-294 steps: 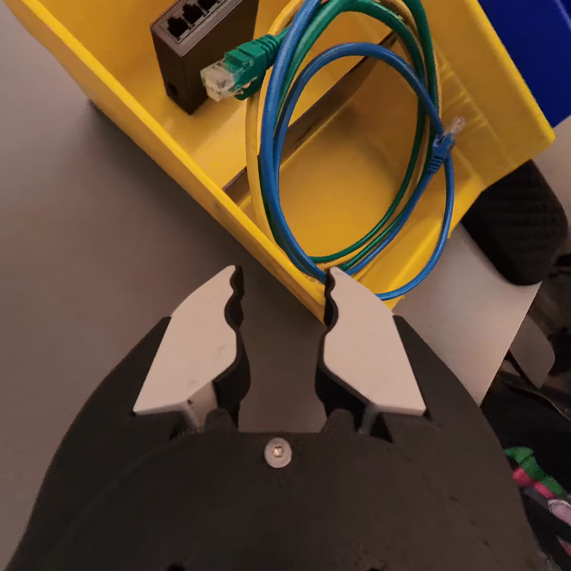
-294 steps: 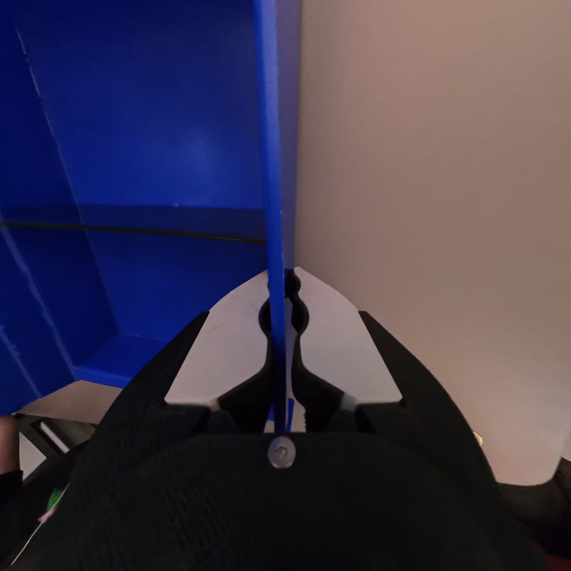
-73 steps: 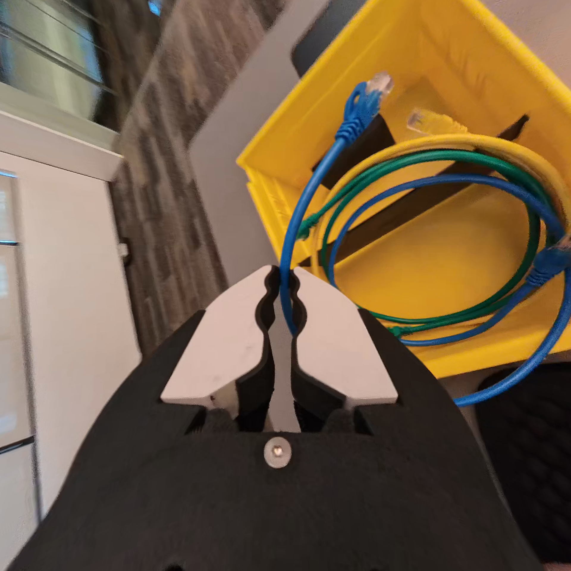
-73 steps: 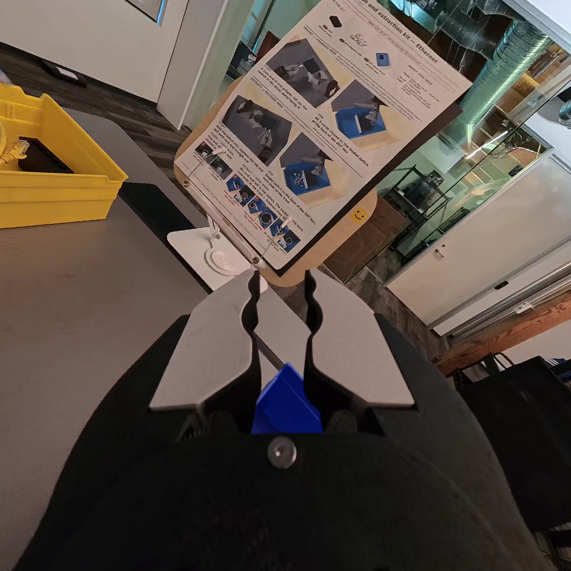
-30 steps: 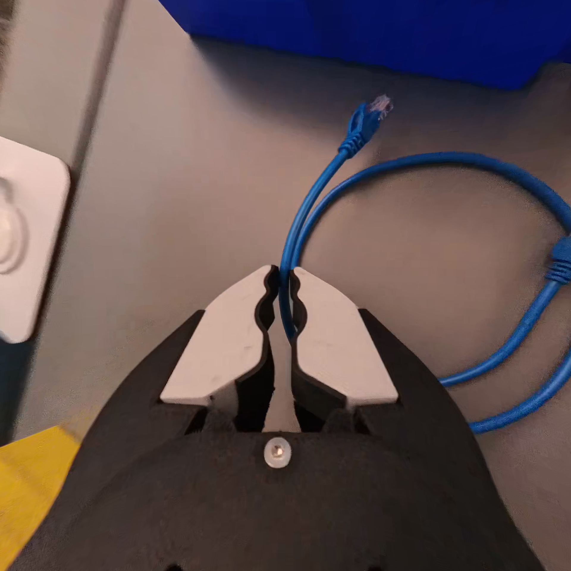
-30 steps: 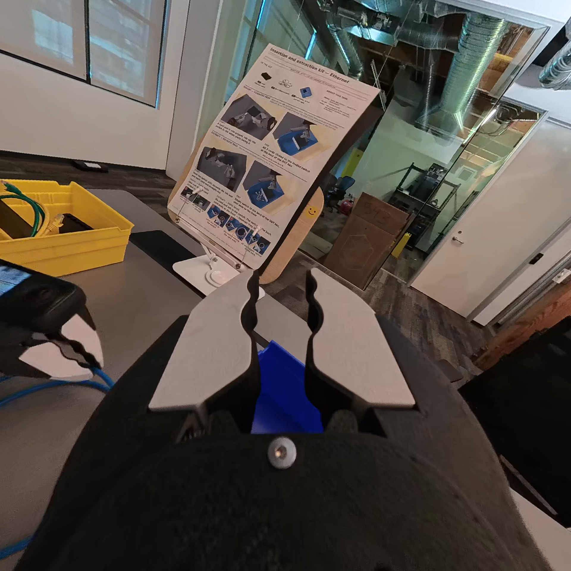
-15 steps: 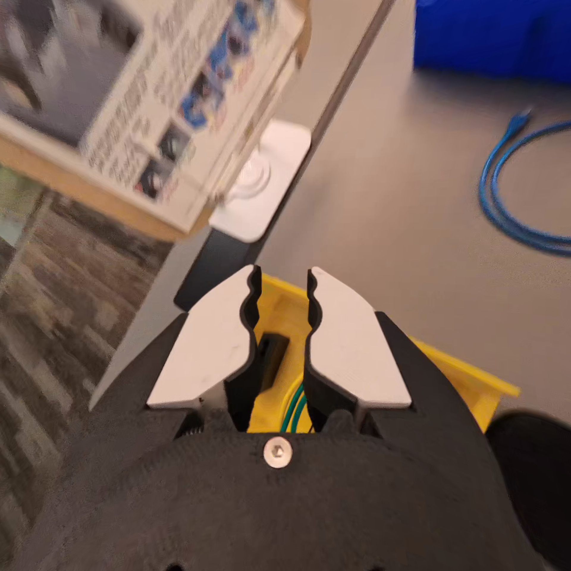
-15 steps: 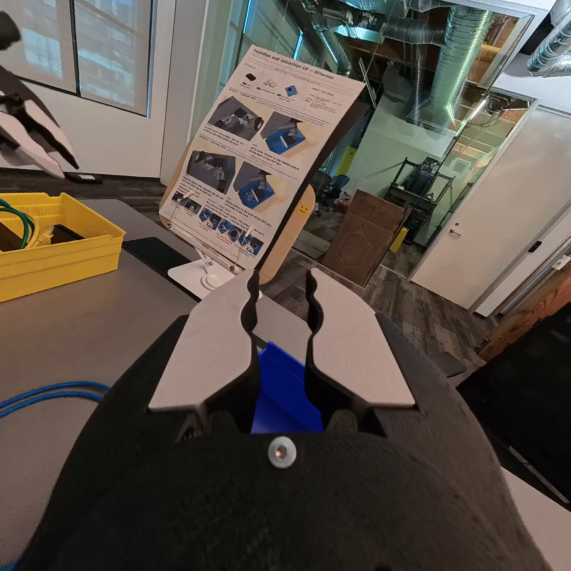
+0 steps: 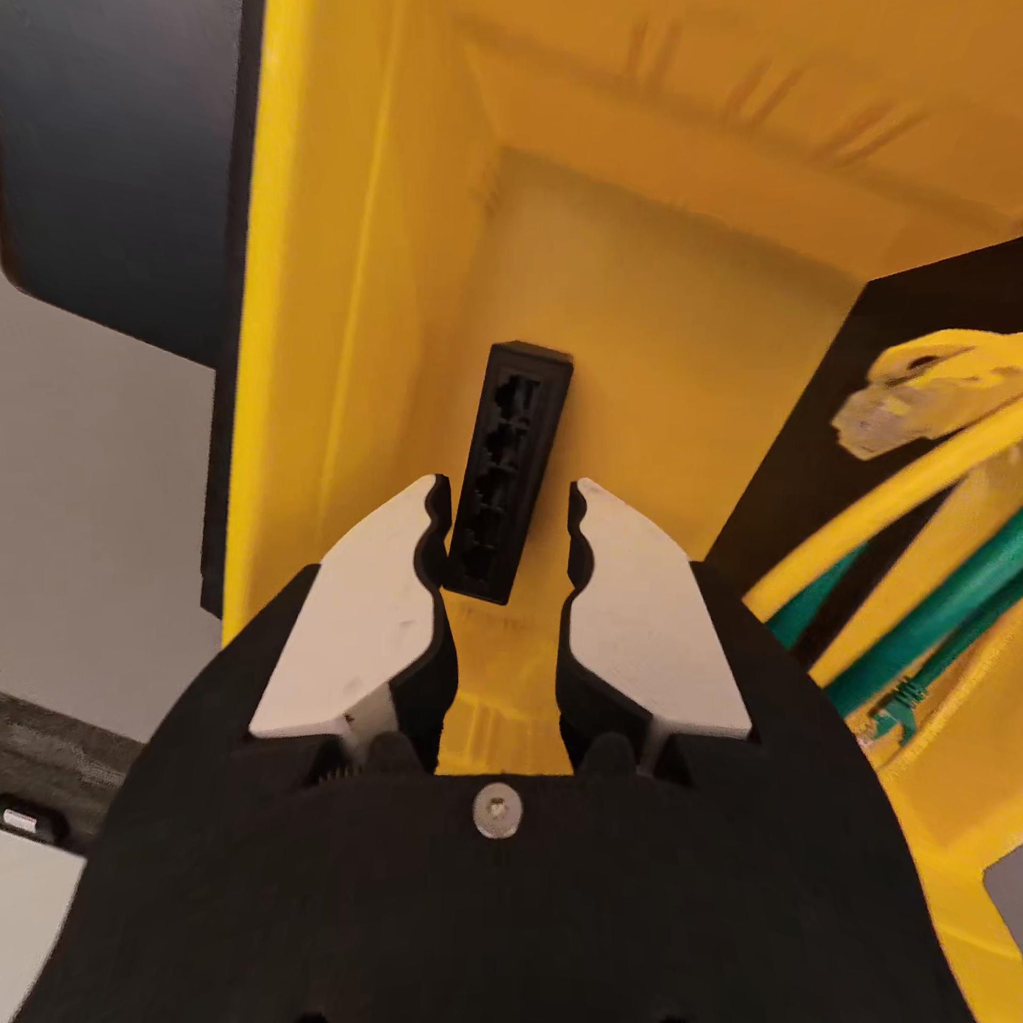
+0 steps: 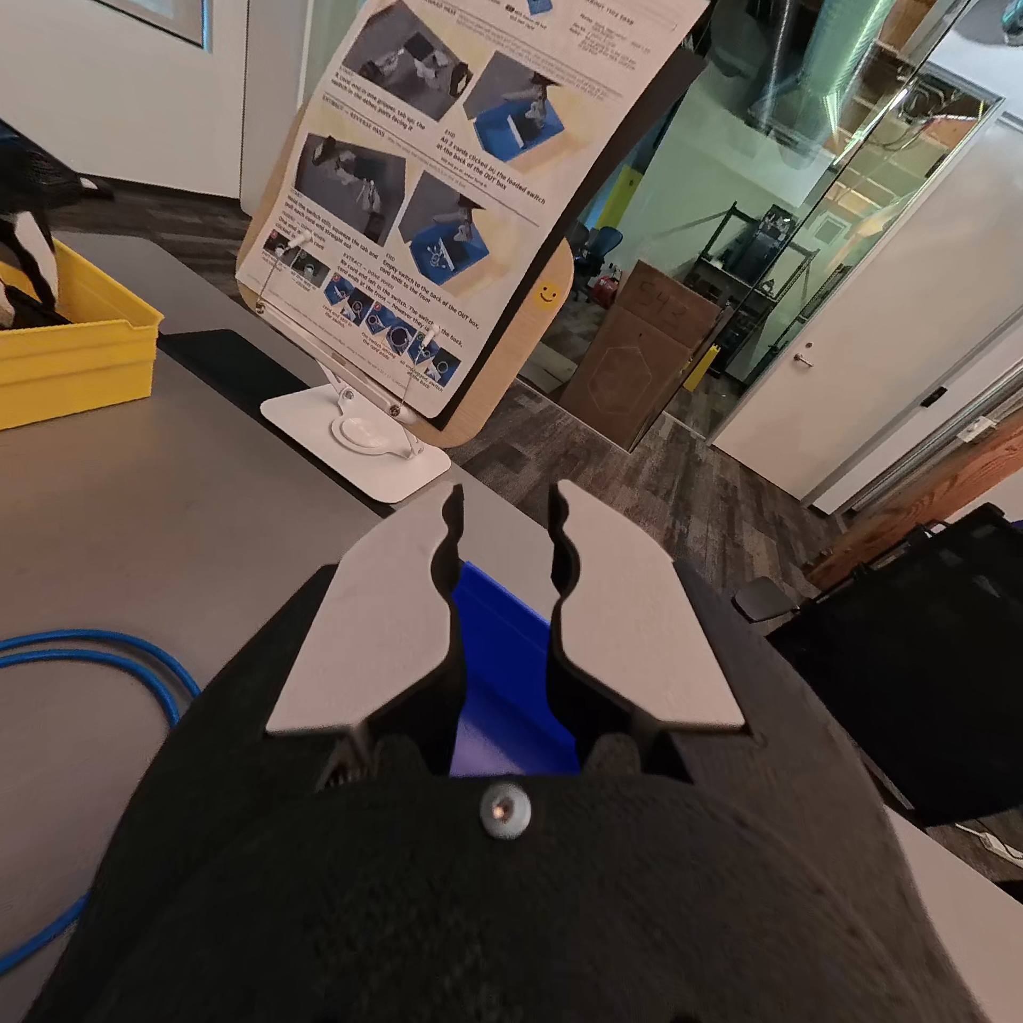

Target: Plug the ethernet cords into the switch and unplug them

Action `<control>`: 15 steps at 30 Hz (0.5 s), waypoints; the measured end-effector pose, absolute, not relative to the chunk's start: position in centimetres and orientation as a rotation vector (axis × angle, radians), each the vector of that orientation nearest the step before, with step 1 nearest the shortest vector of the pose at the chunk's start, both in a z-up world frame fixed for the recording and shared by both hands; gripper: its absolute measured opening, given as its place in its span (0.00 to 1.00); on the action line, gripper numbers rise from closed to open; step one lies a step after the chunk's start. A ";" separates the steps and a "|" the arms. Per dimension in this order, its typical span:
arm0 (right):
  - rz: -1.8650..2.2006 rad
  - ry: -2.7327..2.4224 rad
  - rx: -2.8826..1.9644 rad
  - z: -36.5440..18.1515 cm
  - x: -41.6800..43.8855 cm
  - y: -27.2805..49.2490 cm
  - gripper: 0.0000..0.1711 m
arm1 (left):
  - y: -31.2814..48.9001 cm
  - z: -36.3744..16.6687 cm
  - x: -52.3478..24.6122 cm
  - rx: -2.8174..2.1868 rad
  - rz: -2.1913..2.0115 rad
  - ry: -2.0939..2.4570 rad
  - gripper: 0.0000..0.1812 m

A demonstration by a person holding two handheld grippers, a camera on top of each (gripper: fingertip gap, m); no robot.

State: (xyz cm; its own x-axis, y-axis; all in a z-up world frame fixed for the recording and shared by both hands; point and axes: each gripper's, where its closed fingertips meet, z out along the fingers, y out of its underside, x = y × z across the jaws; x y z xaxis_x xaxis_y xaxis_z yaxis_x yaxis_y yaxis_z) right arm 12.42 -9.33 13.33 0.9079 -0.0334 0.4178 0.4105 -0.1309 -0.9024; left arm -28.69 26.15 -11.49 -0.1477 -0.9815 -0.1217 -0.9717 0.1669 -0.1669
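Reaching down into the yellow bin (image 9: 354,277), the left gripper (image 9: 505,487) now has its jaws spread around the near end of the black ethernet switch (image 9: 506,470), which lies on the bin floor with its row of ports facing up. A second ago this gripper was pinching the blue ethernet cord (image 10: 105,656) out on the grey table (image 10: 166,526); that cord has since been let go and lies in loops on the table between the yellow bin and the blue bin (image 10: 498,664). So the work has moved from the cord to the switch, which probably has to be taken out and held before any plug goes in.

Just beside the switch in the bin sit a yellow cord (image 9: 908,487) with its clear plug (image 9: 880,420) and a green cord (image 9: 941,603), both unplugged.

The right gripper (image 10: 502,498) hangs over the blue bin, fingers apart and holding nothing — barely shifted from before. Beyond the yellow bin stands an instruction board (image 10: 443,194) on a white stand (image 10: 360,437).
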 end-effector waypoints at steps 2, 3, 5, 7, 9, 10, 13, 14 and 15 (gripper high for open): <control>-0.393 -0.297 -1.684 12.9 12.5 -9.1 0.18 | 26.3 -12.3 -28.9 -1.943 -0.061 2.250 0.22; -0.396 -0.300 -1.690 12.8 12.5 -9.0 0.18 | 26.4 -12.7 -29.1 -1.959 -0.039 2.259 0.20; -0.406 -0.307 -1.693 12.7 12.6 -9.0 0.18 | 26.6 -12.8 -29.2 -1.966 0.003 2.269 0.16; -0.409 -0.312 -1.687 12.8 12.6 -9.3 0.18 | 26.7 -12.2 -29.2 -1.938 0.060 2.258 0.16; -0.400 -0.304 -1.663 13.3 12.7 -9.7 0.18 | 26.7 -10.5 -29.0 -1.877 0.124 2.233 0.15; -0.391 -0.299 -1.649 13.6 12.7 -9.9 0.18 | 26.5 -9.1 -28.9 -1.853 0.145 2.214 0.15; -0.376 -0.275 -1.607 14.5 13.0 -10.8 0.18 | 25.2 -2.5 -27.1 -1.748 0.193 2.111 0.15; -0.372 -0.266 -1.594 14.8 13.1 -11.1 0.18 | 24.1 0.0 -25.9 -1.707 0.189 2.078 0.15; -0.365 -0.259 -1.582 15.0 13.2 -11.4 0.18 | 22.4 2.3 -24.3 -1.667 0.161 2.047 0.15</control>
State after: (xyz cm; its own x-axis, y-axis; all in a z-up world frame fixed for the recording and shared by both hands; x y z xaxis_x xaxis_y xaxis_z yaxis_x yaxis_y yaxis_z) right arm 13.19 -11.43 15.02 0.9207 -0.0587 0.3858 0.3836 -0.0465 -0.9223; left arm -24.30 22.40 2.35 -0.1322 -0.8877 -0.4411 -0.9458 0.2461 -0.2118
